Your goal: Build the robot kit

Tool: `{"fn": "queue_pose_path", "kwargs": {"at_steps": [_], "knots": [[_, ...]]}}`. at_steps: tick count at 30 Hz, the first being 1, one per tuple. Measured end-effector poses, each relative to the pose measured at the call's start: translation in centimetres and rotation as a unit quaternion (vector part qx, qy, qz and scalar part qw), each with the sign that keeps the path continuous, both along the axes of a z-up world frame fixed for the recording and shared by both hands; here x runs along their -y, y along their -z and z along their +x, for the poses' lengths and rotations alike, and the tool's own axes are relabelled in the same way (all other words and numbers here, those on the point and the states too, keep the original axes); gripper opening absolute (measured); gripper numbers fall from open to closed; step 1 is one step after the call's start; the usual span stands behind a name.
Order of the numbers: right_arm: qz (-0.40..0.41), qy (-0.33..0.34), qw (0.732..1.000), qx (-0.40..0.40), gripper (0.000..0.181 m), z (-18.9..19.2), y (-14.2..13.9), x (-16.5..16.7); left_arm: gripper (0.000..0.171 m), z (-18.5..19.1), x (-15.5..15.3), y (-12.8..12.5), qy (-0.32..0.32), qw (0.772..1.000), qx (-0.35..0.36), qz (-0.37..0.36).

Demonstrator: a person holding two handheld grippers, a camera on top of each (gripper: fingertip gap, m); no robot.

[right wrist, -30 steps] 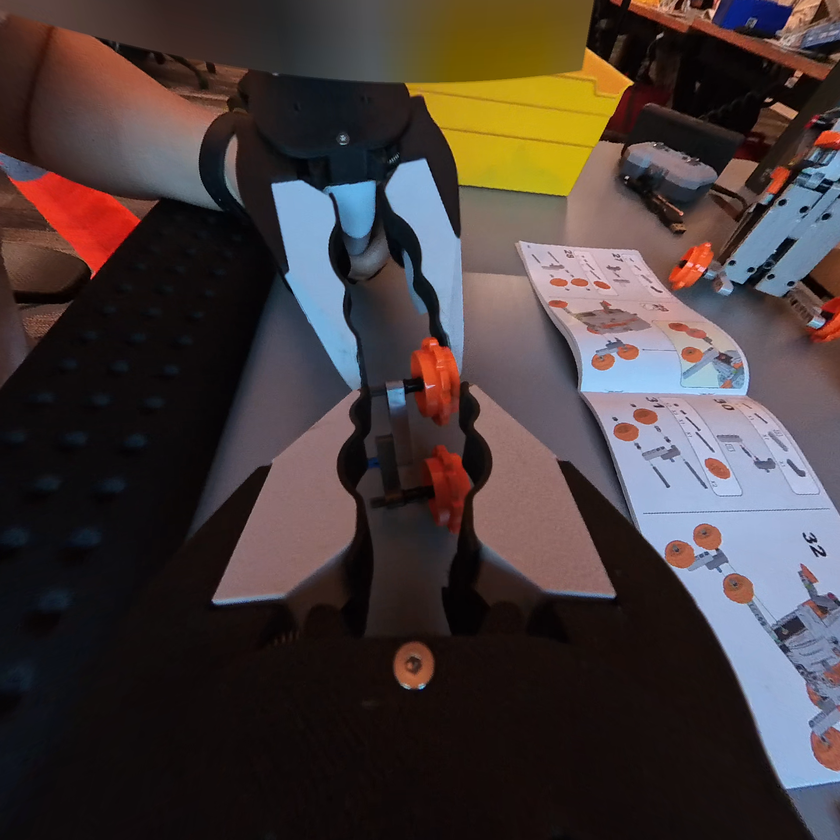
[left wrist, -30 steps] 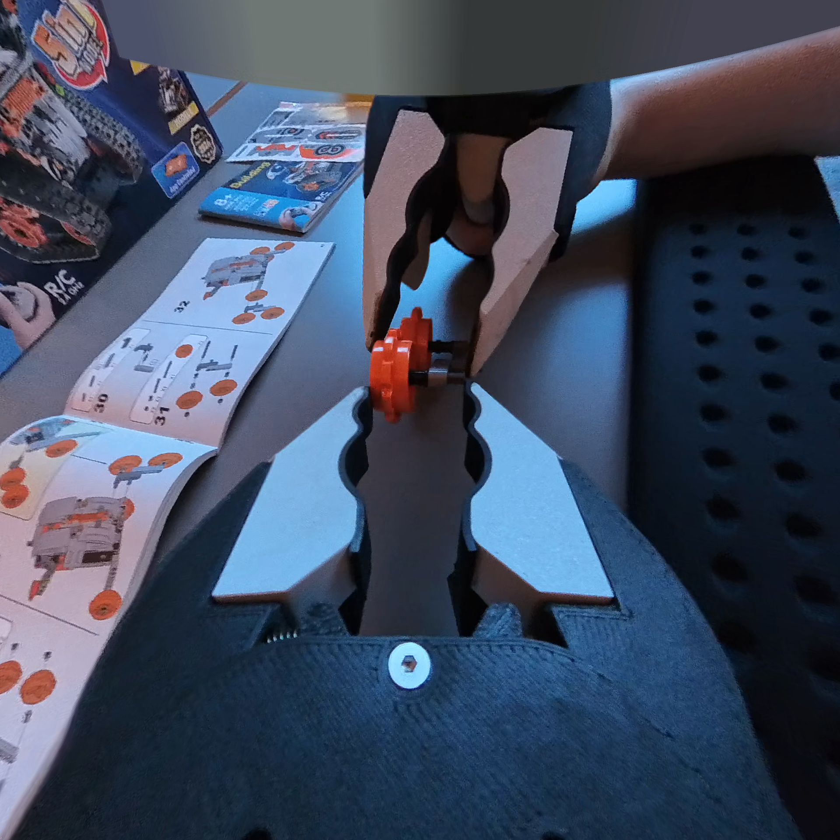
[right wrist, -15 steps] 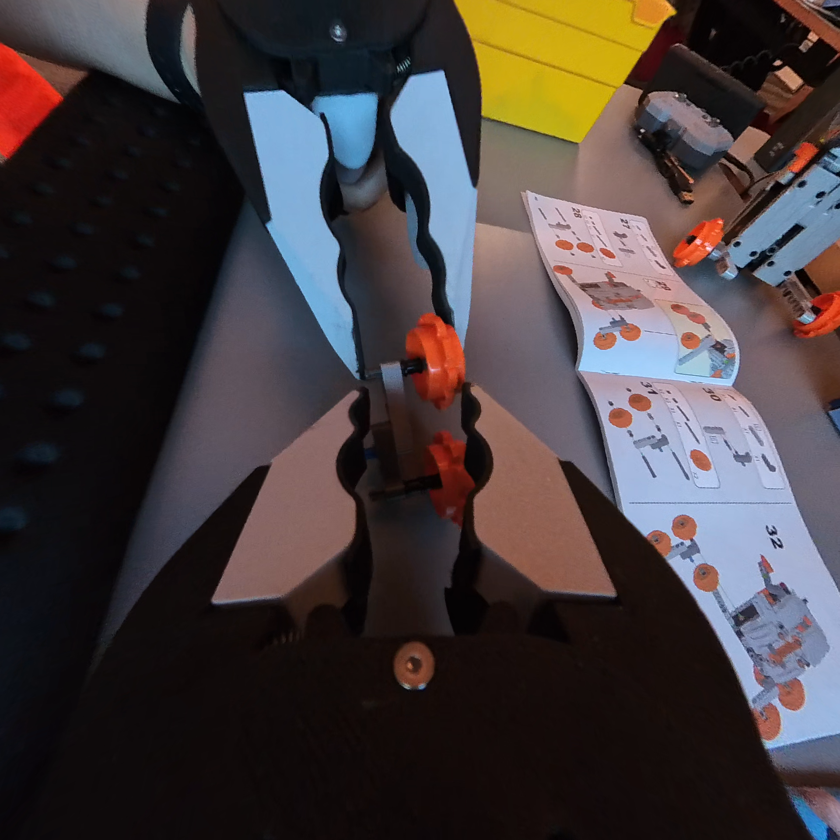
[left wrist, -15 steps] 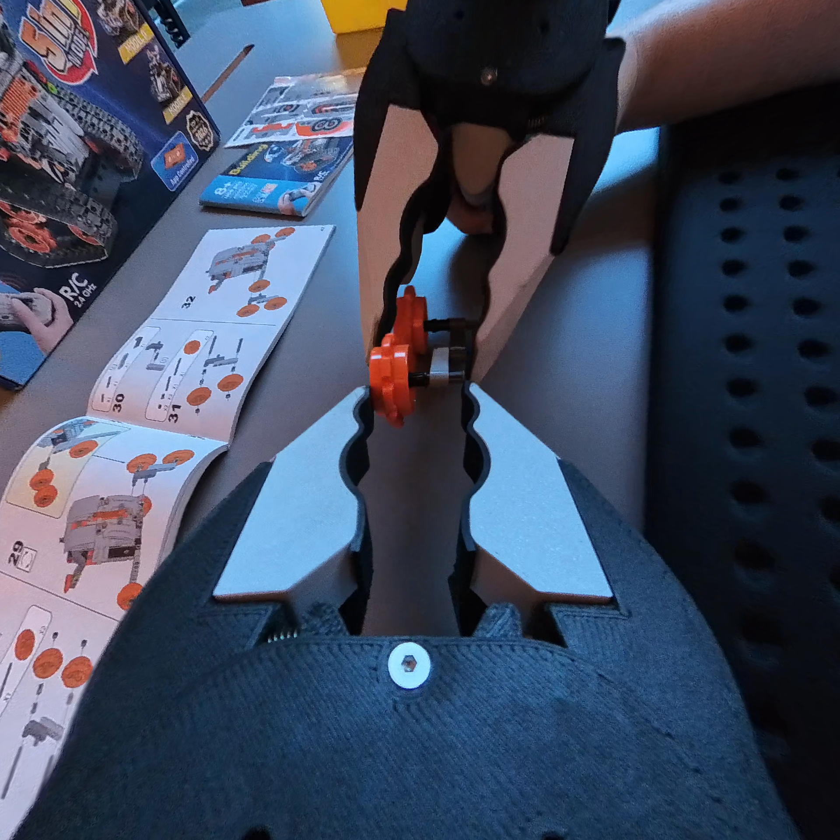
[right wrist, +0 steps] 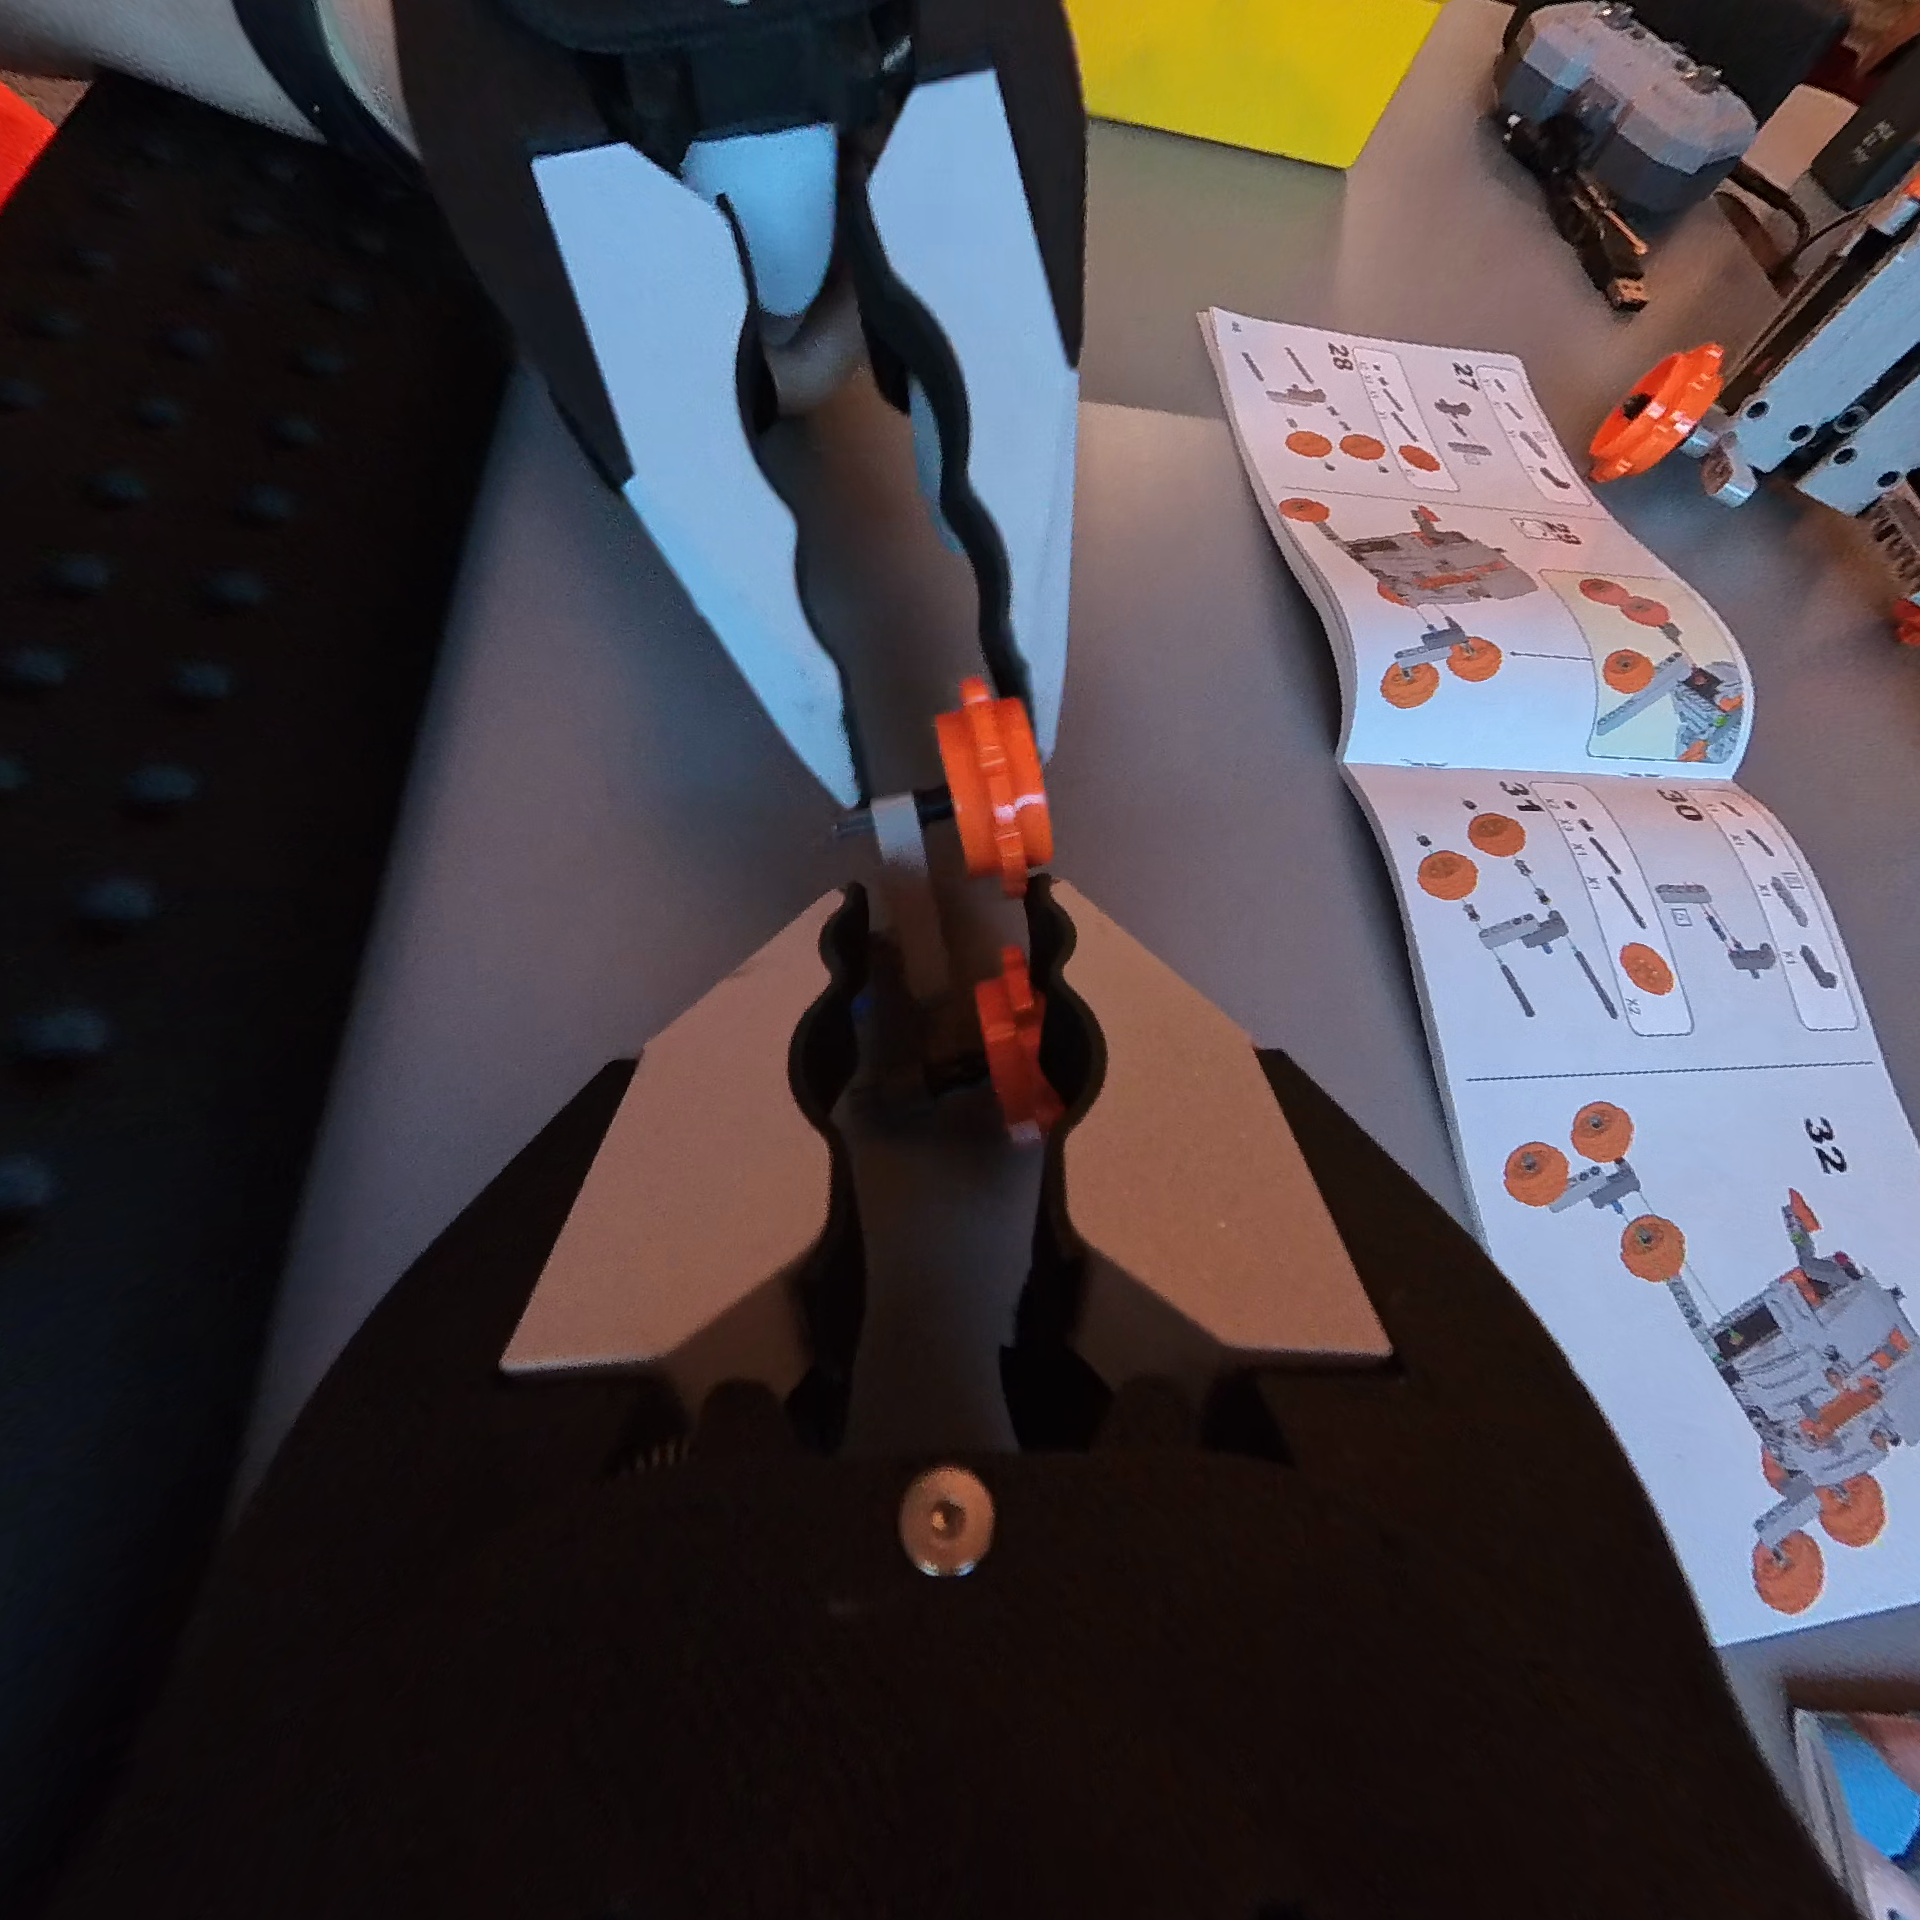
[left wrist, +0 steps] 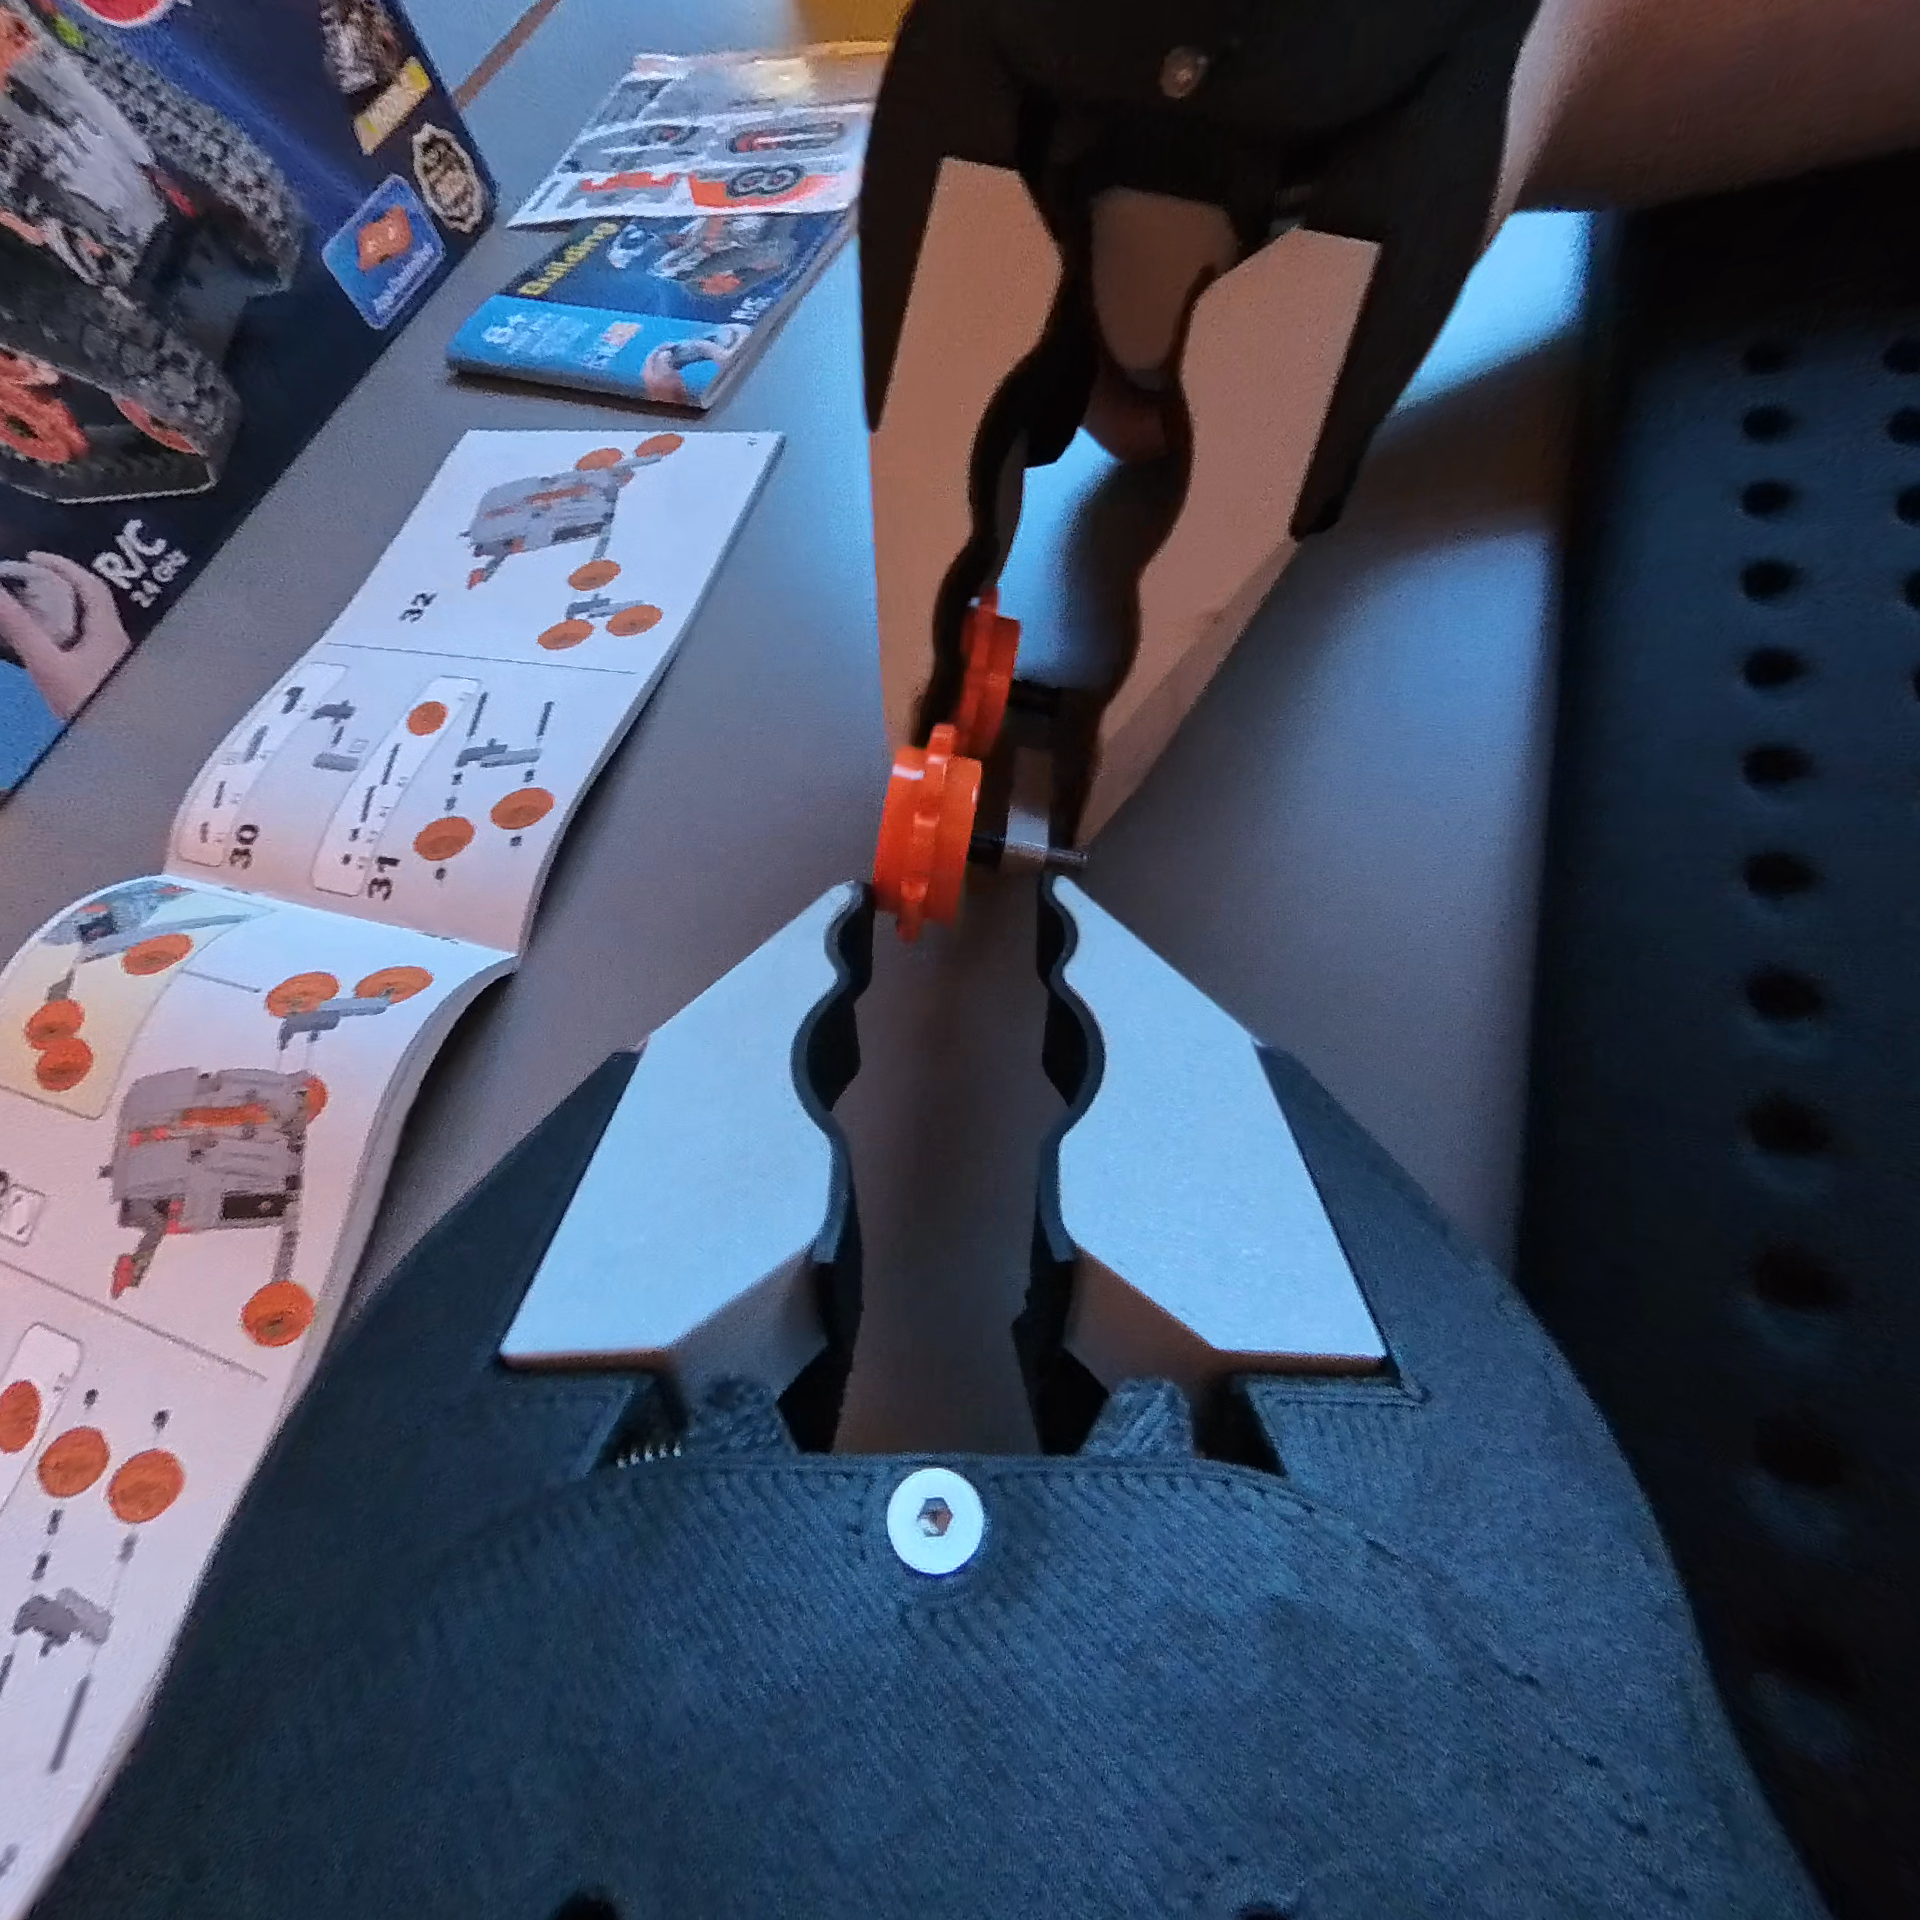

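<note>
Orange plastic wheels on thin dark axles, joined by a short grey beam, make up the small wheel assembly (right wrist: 971,914) at the middle of both views, held in the air above the grey table (right wrist: 1195,582). In the right wrist view the right gripper (right wrist: 940,920) is clamped across the nearer wheel (right wrist: 1013,1055) and its axle, while the farther wheel (right wrist: 987,800) juts beyond its tips toward the left gripper (right wrist: 940,800), which points in from the top of the frame. In the left wrist view the left gripper (left wrist: 951,899) has its fingers parted with nothing between them; the jutting wheel (left wrist: 925,831) sits just at the tip of one finger, and whether it touches I cannot tell. The piece looks light, stiff and smooth, with push-fit joints that could likely slip apart under a sideways pull; the grey beam or a wheel's broad faces seem the safest places to hold, not the thin axle ends. An open instruction booklet (left wrist: 447,727) lies at centre left of the left wrist view, with a printed toy box (left wrist: 177,260) at upper left and a second, closed booklet (left wrist: 644,312) beside it. A partly built grey model (right wrist: 1808,405) stands at upper right of the right wrist view, near a yellow bin (right wrist: 1236,73) whose inside is hidden. A black perforated mat (left wrist: 1766,831) fills the right edge.
</note>
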State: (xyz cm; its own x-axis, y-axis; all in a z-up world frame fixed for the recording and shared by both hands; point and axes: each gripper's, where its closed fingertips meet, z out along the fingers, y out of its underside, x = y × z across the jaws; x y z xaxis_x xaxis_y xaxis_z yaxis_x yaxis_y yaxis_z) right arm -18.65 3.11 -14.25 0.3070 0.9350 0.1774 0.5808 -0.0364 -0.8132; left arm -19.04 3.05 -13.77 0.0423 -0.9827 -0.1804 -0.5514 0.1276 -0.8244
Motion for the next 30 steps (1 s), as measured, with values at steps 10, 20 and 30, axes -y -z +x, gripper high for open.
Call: {"fn": "queue_pose_path", "kwargs": {"at_steps": [10, 20, 30], "knots": [[0.024, -0.019, 0.999, 0.037, 0.028, 0.2, 0.5, 0.7, 0.029, -0.5, 0.4, -0.7, 0.01, 1.0, 0.016, -0.013], [0.048, -0.046, 0.997, 0.044, 0.028, 0.3, -0.5, 1.8, 0.035, -0.8, 0.6, -1.0, 0.025, 0.996, 0.026, -0.087], [0.035, -0.076, 0.995, 0.053, 0.014, -0.1, -0.3, 2.9, 0.02, 0.1, 1.2, -0.5, 0.048, 0.997, 0.005, -0.06]]}}
